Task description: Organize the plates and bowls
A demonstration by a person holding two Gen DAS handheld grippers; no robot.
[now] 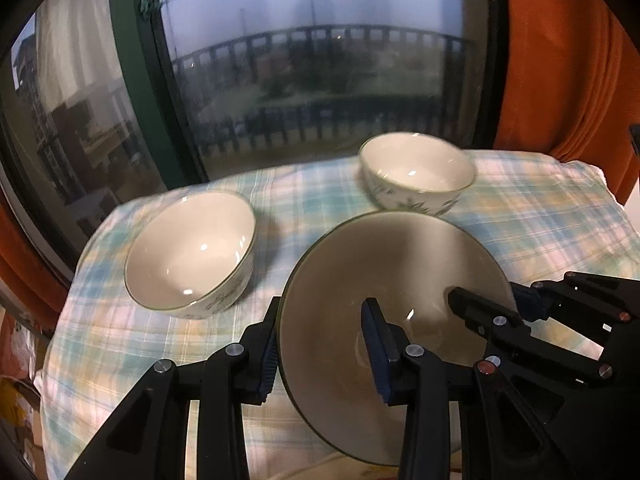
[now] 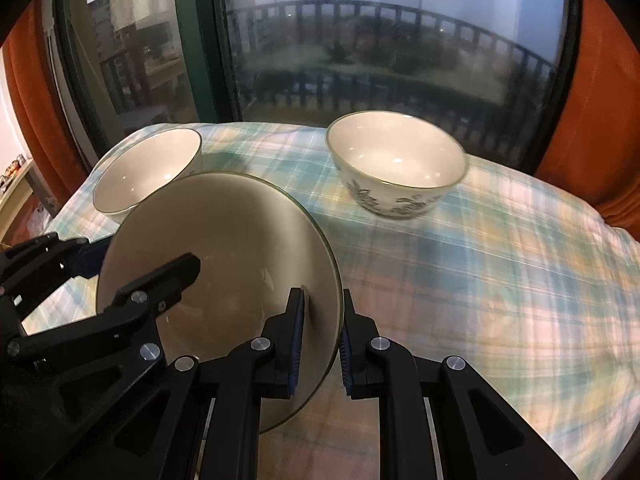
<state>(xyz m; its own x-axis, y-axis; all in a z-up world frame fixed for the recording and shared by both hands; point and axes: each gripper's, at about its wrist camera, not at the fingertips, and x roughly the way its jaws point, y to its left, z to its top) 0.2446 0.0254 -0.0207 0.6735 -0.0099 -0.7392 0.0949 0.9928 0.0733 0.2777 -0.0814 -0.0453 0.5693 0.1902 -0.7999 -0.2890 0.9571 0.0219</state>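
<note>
Over the near edge of the plaid-covered worktop (image 2: 480, 280), a large cream ceramic bowl with a thin green rim (image 1: 392, 276) hangs tilted, carried by both grippers at once.

On its left side, the left gripper (image 1: 324, 344) pinches the rim, one blue pad outside the wall and the other inside the basin. On the opposite side, the right gripper (image 2: 322, 344) straddles the rim in the same way, though a sliver of gap shows at its outer pad, so that hold looks lighter.

To do this step well, the two grippers should probably move as a pair, keeping their spacing fixed so the glazed rim neither slips nor gets pried. Levelling the bowl before lowering it would help, since a tilted rim could catch on the soft cloth. If nesting is the aim, it likely ought to be set down first and a smaller bowl placed inside, not the reverse.

Counted from left to right, there are three bowls: a white ceramic bowl with a green leaf pattern (image 1: 192, 252) standing on the left of the cloth, the large held bowl in the middle, and a second white leaf-patterned bowl (image 1: 416, 174) at the far right. No plates are visible. Two grippers are in view.
</note>
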